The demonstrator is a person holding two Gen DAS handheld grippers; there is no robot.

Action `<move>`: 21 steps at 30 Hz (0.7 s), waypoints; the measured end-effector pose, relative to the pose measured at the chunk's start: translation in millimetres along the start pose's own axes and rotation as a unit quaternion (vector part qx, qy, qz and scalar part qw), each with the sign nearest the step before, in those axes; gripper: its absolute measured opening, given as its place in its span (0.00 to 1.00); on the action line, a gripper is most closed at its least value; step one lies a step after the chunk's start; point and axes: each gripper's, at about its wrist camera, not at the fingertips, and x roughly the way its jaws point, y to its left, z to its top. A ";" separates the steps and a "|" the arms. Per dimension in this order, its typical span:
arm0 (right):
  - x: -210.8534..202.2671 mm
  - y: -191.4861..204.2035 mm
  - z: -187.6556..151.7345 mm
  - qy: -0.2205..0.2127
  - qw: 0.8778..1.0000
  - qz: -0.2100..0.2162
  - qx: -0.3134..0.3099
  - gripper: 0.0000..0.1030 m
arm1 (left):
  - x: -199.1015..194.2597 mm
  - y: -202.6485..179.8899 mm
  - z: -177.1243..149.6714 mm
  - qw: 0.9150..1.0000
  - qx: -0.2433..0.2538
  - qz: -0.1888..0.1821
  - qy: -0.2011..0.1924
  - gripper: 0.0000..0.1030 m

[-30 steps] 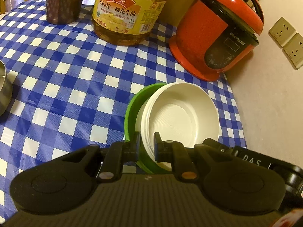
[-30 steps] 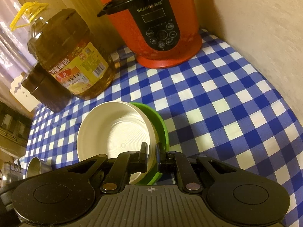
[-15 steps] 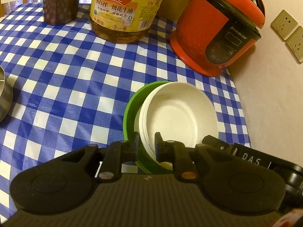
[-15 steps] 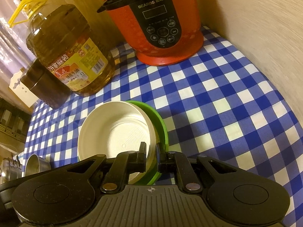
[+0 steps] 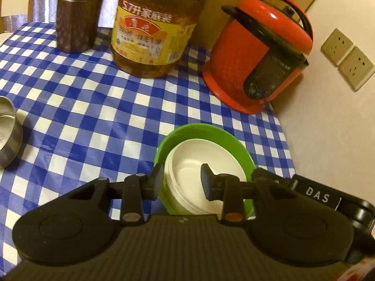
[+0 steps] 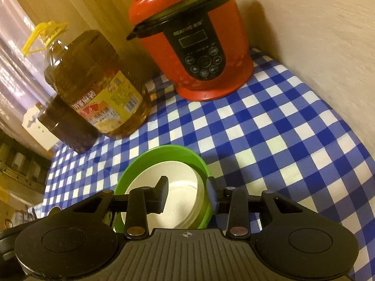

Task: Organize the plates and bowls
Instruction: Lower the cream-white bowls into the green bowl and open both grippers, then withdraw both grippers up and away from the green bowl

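The table (image 5: 82,98) under me carries a blue-and-white checked cloth and meets a pale wall on my right. At the back corner stands a red rice cooker (image 6: 194,44), its control panel facing my right camera. Beside it, to the left, is a big oil bottle (image 5: 152,25) with a yellow label, then a dark brown canister (image 5: 76,16) just left of that. A steel cup (image 5: 8,131) sits at the far left edge of my left view, well apart from the dishes.

The green bowl (image 5: 211,135) rests on the cloth in front of the cooker, close to the wall side. A stack of white bowls (image 6: 178,187) sits nested inside it.

My left gripper (image 5: 181,181) comes in low over the near-left rim, fingers pointing forward. Jaws are parted at medium width: one finger outside the green wall, the other inside the white stack. They straddle both rims without pinching.

My right gripper (image 6: 187,193) mirrors this on the near-right rim, tilted slightly. Jaws likewise parted, one finger inside the white stack, one outside the green wall.
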 end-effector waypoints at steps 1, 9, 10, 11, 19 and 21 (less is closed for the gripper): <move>-1.8 -0.3 -0.5 -0.001 1.000 0.000 0.002 0.35 | -2.9 1.4 -1.3 1.000 -0.002 -0.004 -0.003 0.30; -28.2 -5.5 -17.7 -0.013 1.000 0.009 0.015 0.35 | -25.7 13.3 -17.6 1.000 -0.016 -0.020 -0.010 0.30; -31.7 -6.1 -21.1 -0.014 1.000 0.011 0.016 0.35 | -29.2 14.7 -20.5 1.000 -0.017 -0.019 -0.011 0.30; -34.7 -6.6 -24.3 -0.013 1.000 0.011 0.017 0.35 | -32.2 16.5 -23.0 1.000 -0.019 -0.018 -0.013 0.30; -65.0 -3.0 -58.3 -0.010 1.000 0.011 0.019 0.35 | -66.7 22.8 -50.8 0.999 -0.020 -0.008 -0.029 0.30; -73.3 -1.9 -67.0 -0.007 1.000 0.014 0.025 0.35 | -76.9 24.1 -58.9 0.999 -0.019 -0.004 -0.032 0.30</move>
